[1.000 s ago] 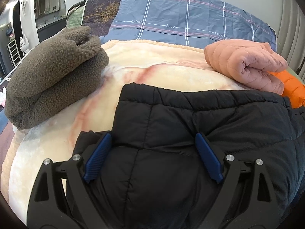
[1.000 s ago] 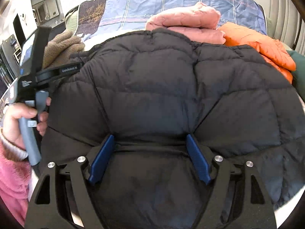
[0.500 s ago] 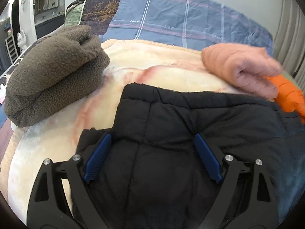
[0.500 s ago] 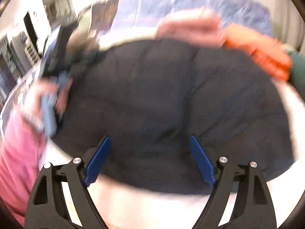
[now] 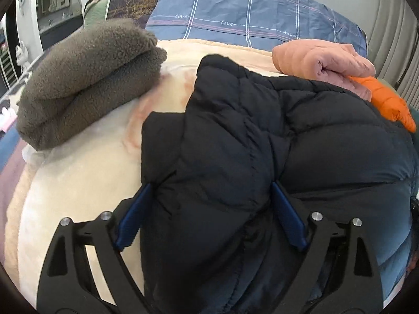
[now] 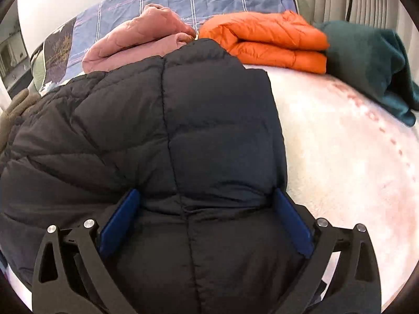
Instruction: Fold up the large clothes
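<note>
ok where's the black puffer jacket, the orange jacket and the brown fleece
black puffer jacket (image 6: pixel 209 136): right wrist view, middle quilted panel
orange jacket (image 6: pixel 267 39): right wrist view, top folded layer
brown fleece (image 5: pixel 86 78): left wrist view, upper fold

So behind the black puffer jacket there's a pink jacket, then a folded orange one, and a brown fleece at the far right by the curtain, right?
Not quite. In the right wrist view, behind the black puffer jacket lie the pink jacket and the folded orange one, but the garment at the far right is dark teal, not a brown fleece.
</note>
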